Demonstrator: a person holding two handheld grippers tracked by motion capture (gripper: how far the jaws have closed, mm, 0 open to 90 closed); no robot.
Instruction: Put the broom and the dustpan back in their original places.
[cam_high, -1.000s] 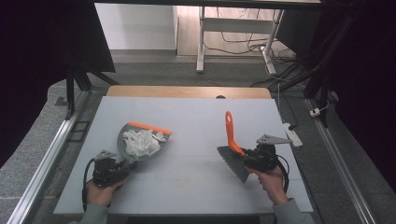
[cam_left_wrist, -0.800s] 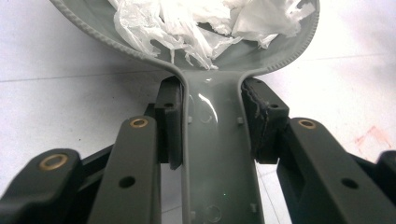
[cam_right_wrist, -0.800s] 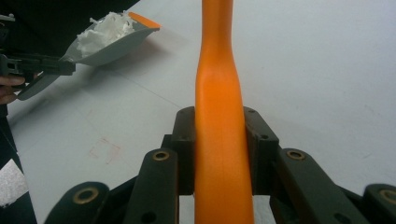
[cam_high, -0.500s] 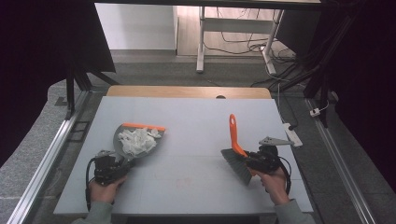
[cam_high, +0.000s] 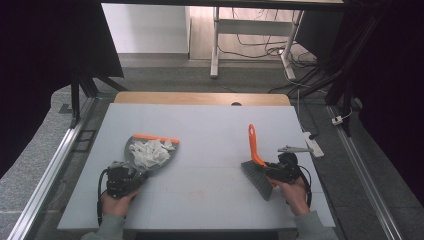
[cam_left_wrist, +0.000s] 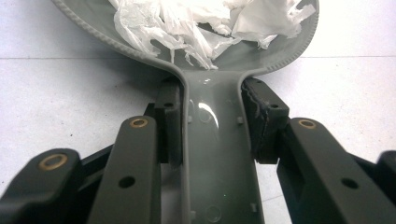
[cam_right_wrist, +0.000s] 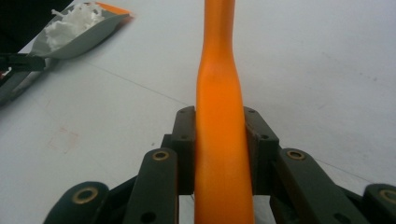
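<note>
Lower left of the high view: left gripper (cam_high: 131, 176) is clamped on the grey dustpan (cam_high: 136, 150) handle, crumpled tissue (cam_high: 150, 152) already sitting in the pan. Lower right: right gripper (cam_high: 270, 170) pinches the orange-handled brush (cam_high: 254, 147). Sweeping looks done; probably just dumping left. No readable labels anywhere.

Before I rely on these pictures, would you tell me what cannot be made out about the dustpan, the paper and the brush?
- Dustpan: its front lip is cut off by the top edge of the left gripper view.
- Crumpled paper: too small in the high view to count the pieces.
- Brush: its bristles lie below the right gripper view's bottom edge; its handle tip is cut off at the top.
</note>
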